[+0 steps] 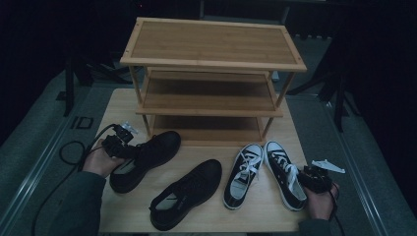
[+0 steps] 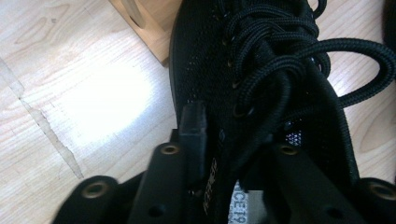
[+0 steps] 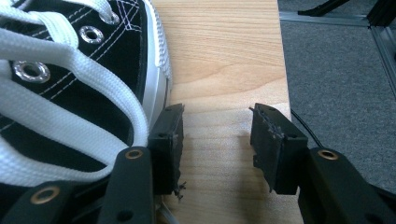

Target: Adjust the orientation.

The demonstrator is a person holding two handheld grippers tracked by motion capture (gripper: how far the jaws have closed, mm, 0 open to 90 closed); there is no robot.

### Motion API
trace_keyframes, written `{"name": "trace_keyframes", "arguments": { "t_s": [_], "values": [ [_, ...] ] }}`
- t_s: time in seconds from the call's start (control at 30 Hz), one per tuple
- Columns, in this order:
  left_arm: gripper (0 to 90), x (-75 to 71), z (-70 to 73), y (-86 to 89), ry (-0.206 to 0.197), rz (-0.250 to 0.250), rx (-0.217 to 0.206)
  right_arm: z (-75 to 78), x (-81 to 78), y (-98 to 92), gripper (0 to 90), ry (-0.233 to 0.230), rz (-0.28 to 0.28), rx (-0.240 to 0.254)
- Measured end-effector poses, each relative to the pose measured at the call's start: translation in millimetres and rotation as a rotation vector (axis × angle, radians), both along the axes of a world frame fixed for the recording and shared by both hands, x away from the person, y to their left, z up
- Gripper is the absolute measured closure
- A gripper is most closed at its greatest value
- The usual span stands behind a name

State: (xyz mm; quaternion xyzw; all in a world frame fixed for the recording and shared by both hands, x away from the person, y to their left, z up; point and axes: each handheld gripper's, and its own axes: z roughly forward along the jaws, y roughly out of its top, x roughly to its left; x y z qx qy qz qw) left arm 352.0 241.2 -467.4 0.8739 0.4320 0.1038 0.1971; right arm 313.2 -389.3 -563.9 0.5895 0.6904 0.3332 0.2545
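Observation:
A black lace-up shoe (image 1: 150,155) lies on the wooden table (image 1: 120,110), its toe pointing toward the rack. My left gripper (image 1: 123,146) is at that shoe's heel end. In the left gripper view its jaws straddle the collar wall of the black shoe (image 2: 210,56): one pad outside, the other inside the opening, and the left gripper (image 2: 232,128) reads as open. My right gripper (image 1: 307,179) sits by the outer side of the right black-and-white sneaker (image 1: 282,177). The right gripper (image 3: 215,121) is open over bare wood, with the sneaker (image 3: 70,84) against its left jaw.
A three-shelf bamboo rack (image 1: 211,44) stands at the back of the table, and its leg (image 2: 149,28) is close to the held shoe. A second black shoe (image 1: 189,191) and the left sneaker (image 1: 243,174) lie mid-table. The table edge and grey floor (image 3: 336,70) are just right of my right gripper.

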Motion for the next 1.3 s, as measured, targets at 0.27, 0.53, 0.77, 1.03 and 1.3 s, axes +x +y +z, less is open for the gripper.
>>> {"name": "trace_keyframes", "arguments": {
  "t_s": [0.27,0.53,0.77,1.03,1.3],
  "values": [
    [60.1,-4.6,-1.1,1.9,0.018,0.038,0.022,0.0,0.0,0.0,53.7,0.000,0.000,0.001],
    [51.8,-13.8,5.6,3.9,-0.004,0.037,0.006,0.0,0.0,0.0,53.7,0.000,0.000,0.001],
    [49.6,-20.6,14.8,3.0,-0.026,0.024,-0.004,0.0,0.0,-0.1,53.6,0.000,0.000,0.002],
    [49.4,-26.9,22.3,0.6,-0.042,0.014,0.003,0.0,0.0,-0.1,53.7,0.000,0.000,0.002],
    [49.7,-32.4,27.7,1.4,-0.046,0.005,-0.007,0.0,0.0,0.0,53.6,0.000,0.000,0.001]
  ]
}}
